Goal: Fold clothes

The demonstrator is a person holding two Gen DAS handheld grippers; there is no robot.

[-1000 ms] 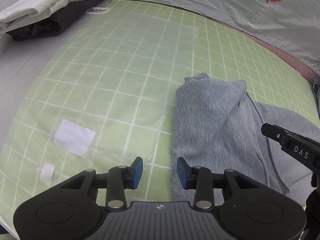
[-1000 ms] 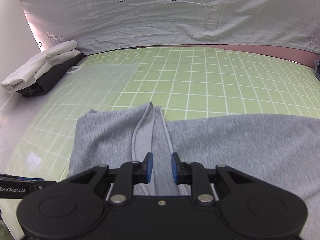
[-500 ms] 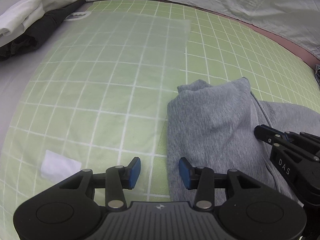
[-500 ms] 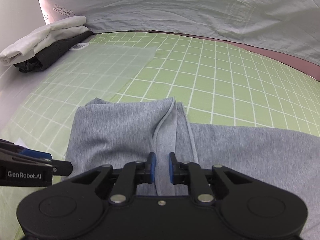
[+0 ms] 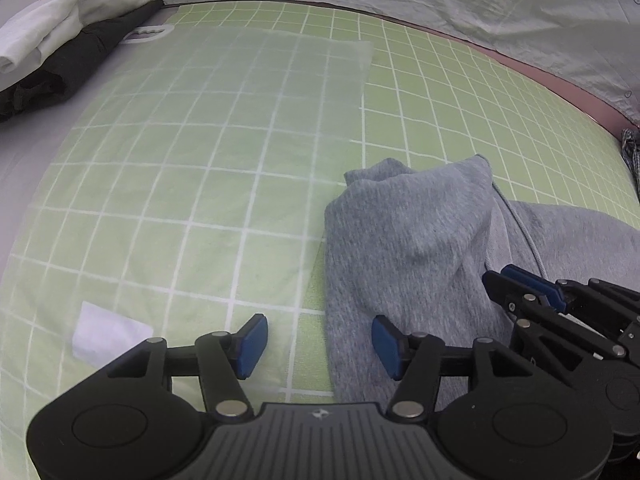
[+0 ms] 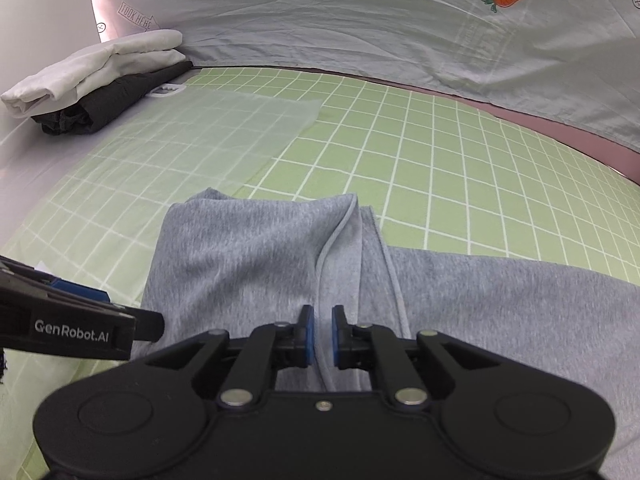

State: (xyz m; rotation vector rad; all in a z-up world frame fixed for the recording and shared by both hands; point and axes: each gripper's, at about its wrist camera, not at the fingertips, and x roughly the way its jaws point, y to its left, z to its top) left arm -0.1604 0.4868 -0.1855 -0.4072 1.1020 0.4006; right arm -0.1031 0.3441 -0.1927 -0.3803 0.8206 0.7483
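Observation:
A grey hoodie (image 5: 408, 240) (image 6: 240, 248) lies on the green grid mat (image 5: 440, 100), its hood folded over toward the left. My left gripper (image 5: 316, 344) hovers over the hoodie's left edge. Its jaws are opening wide, one pad above the mat and the other above grey fabric, neither pressing. My right gripper (image 6: 322, 336) sits low on the hood's seamed edge. Its jaws are almost together and just starting to open, with the fabric ridge pinched between the pads. In the left wrist view the right gripper (image 5: 532, 292) rests on the hoodie close to the right.
A translucent sheet (image 5: 240, 120) covers the mat's left part, with a white label (image 5: 108, 336) near my left fingers. Folded white and black clothes (image 6: 100, 68) are stacked at the far left. A grey carrot-print cloth (image 6: 400, 20) hangs behind the mat.
Both grippers have come lower and nearer the hoodie. The left jaws have spread wider. The right jaws have narrowed onto the hood's edge, and the right gripper now sits closer to the left one.

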